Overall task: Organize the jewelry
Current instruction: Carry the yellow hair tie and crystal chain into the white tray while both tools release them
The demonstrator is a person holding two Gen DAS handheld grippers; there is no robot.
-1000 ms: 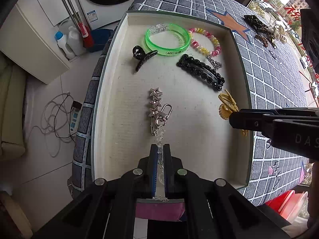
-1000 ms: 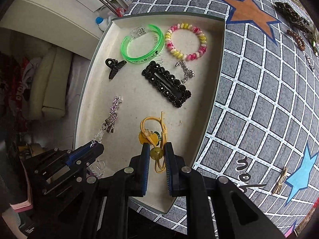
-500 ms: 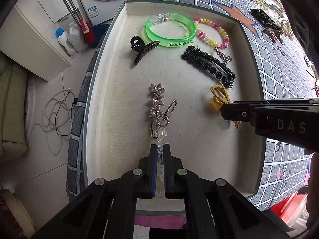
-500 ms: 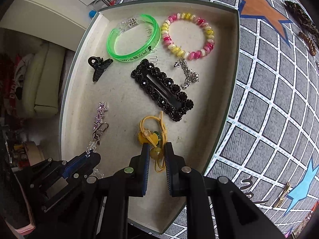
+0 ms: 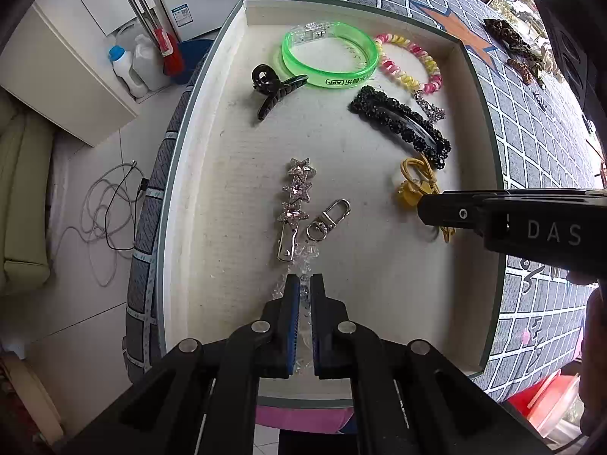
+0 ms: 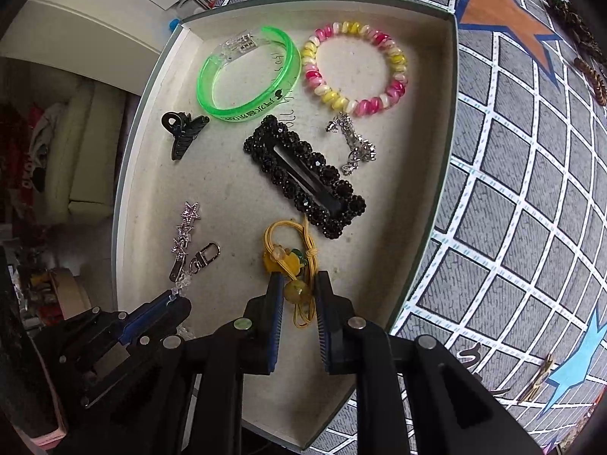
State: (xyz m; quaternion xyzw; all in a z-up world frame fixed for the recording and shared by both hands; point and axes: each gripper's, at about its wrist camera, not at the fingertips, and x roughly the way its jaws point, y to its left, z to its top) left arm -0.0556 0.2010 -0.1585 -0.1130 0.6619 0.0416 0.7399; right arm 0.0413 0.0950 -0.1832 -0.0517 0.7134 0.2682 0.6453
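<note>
A cream tray [image 5: 235, 121] [image 6: 151, 174] holds the jewelry. My left gripper [image 5: 304, 284] [image 6: 172, 297] is shut on a clear crystal bead chain [image 5: 306, 256] with a silver clasp [image 5: 329, 217] [image 6: 205, 256], lying beside a star hair clip [image 5: 297, 193] [image 6: 186, 229]. My right gripper [image 6: 299, 288] [image 5: 421, 208] has its jaws slightly apart around a yellow hair tie [image 6: 294, 258] [image 5: 415, 182] that rests on the tray floor; the amber bead sits between the pads with a gap.
In the tray: a green bangle [image 5: 330, 57] [image 6: 246, 76], a pink-yellow bracelet [image 5: 409, 64] [image 6: 356, 68], a black beaded clip [image 5: 402, 125] [image 6: 303, 174], a black claw clip [image 5: 273, 87] [image 6: 182, 132], a silver charm [image 6: 353, 140]. More accessories [image 5: 512, 41] lie on the checked cloth [image 6: 512, 174].
Both grippers have lowered and moved forward over the tray. The right jaws have parted and the yellow hair tie now lies on the tray. The bead chain lies lower too.
</note>
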